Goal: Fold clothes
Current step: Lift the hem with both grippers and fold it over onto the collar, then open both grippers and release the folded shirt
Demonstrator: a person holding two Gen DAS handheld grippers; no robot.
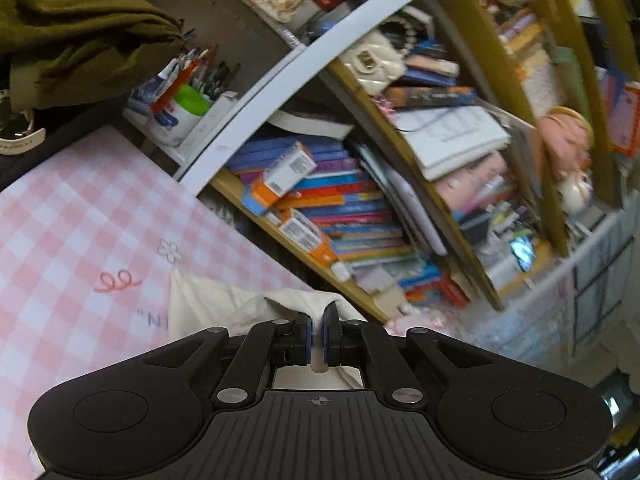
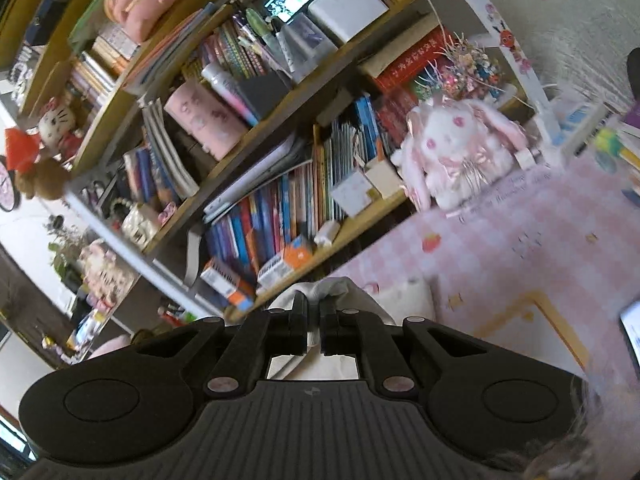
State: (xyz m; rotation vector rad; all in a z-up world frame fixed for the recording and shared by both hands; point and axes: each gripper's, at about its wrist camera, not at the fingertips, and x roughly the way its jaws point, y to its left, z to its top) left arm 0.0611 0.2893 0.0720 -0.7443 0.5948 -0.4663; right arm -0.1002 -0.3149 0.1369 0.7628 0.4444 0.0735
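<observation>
Left gripper (image 1: 317,334) is pinching a bunched edge of a cream garment (image 1: 208,300), jaws closed on the cloth, with a fold of it bulging over the fingertips. Right gripper (image 2: 314,326) is doing the same — jaws nearly together with white fabric caught between them and mounding above.

The cream garment (image 2: 404,300) is sitting low in both views, partly hidden behind the grippers, its free part lying on the pink checked worktop (image 1: 80,220). How it is spread beneath the grippers cannot be told.

Both cameras are tilting toward the crowded bookshelf (image 1: 360,208) behind the worktop, so the grippers are likely being held raised and angled — a two-point hold of the kind used to carry an edge over or to shake cloth flat. Which of these is under way is not settled here.

An olive garment (image 1: 80,36) is lying heaped at the far left, apart from the cream one. A plush rabbit (image 2: 460,152) is sitting at the shelf end of the worktop, near enough that any swing of cloth could brush it.
</observation>
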